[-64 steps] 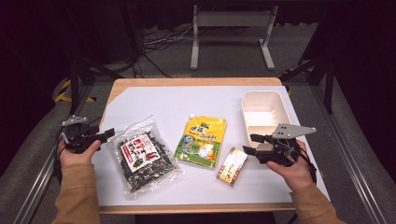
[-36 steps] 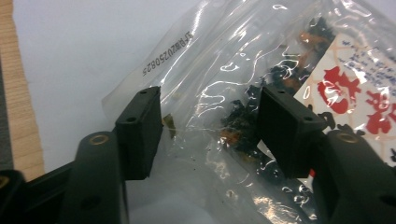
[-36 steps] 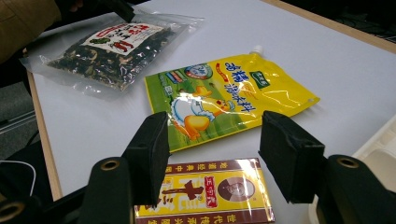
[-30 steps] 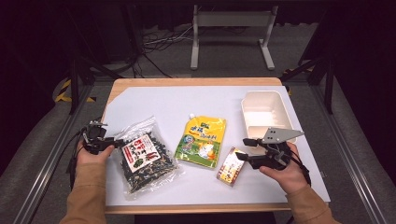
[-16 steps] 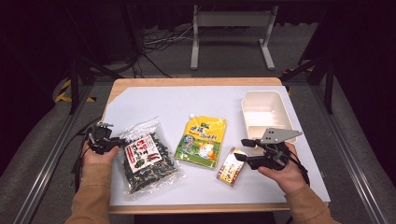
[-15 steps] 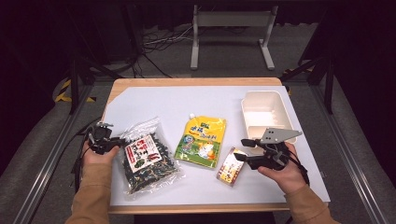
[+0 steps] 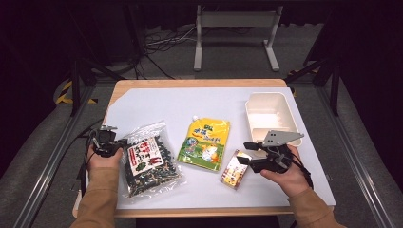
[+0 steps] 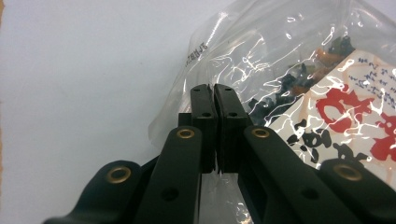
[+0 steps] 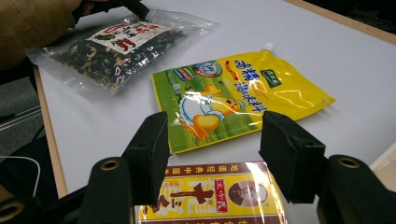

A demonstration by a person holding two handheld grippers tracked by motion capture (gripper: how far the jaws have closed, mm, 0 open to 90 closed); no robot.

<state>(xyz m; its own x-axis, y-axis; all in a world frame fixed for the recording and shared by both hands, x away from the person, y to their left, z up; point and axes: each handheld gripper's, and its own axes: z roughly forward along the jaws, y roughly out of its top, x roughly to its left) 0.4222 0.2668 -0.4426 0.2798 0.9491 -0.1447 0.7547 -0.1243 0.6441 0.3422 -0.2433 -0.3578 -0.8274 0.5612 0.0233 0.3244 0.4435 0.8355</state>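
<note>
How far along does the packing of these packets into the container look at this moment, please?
Nothing is packed: the white container sits empty. In hand: the left gripper is shut on the clear bag's edge; the right gripper is open over the small packet. The yellow pouch lies untouched.

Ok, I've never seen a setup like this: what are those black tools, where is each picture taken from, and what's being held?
A person sits at a table with a hand-held two-jaw gripper in each hand. The high view looks down from above; the two gripper views each look along one gripper's own jaws. On the table lie a clear bag of dark dried food, a yellow spouted pouch, a small gold-and-red packet and a cream tray. The left gripper has just been closing and now pinches the clear bag's edge. The right gripper is open, its jaws either side of the small packet, not pressing it.
</note>
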